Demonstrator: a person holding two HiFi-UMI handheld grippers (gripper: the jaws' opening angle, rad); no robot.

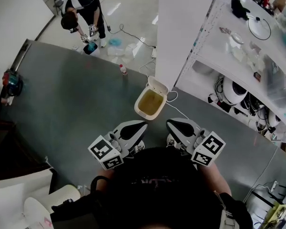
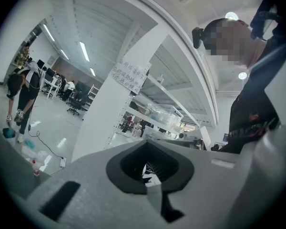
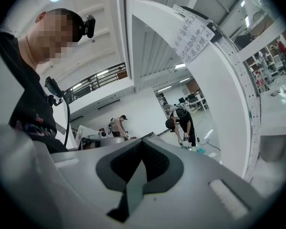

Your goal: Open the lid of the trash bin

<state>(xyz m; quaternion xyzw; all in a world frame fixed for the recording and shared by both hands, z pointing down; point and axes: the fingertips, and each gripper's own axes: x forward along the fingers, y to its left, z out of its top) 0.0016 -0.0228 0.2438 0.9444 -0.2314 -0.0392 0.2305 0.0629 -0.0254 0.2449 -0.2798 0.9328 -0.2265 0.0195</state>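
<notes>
A small cream trash bin (image 1: 151, 103) stands on the grey floor mat in the head view. Its lid (image 1: 158, 86) is tipped up at the far side, showing a yellowish inside. My left gripper (image 1: 142, 126) is held level just short of the bin's near left, jaws shut with nothing between them. My right gripper (image 1: 170, 123) is level at the bin's near right, its jaws also together and empty. Neither touches the bin. In the left gripper view (image 2: 150, 165) and the right gripper view (image 3: 142, 162) the bin is hidden behind the jaws.
A white pillar (image 1: 181, 32) rises right behind the bin, with cluttered white shelves (image 1: 248, 46) to its right. A white cable (image 1: 177, 109) runs past the bin. A small bottle (image 1: 123, 69) stands on the mat, and a person (image 1: 83, 8) bends over beyond it.
</notes>
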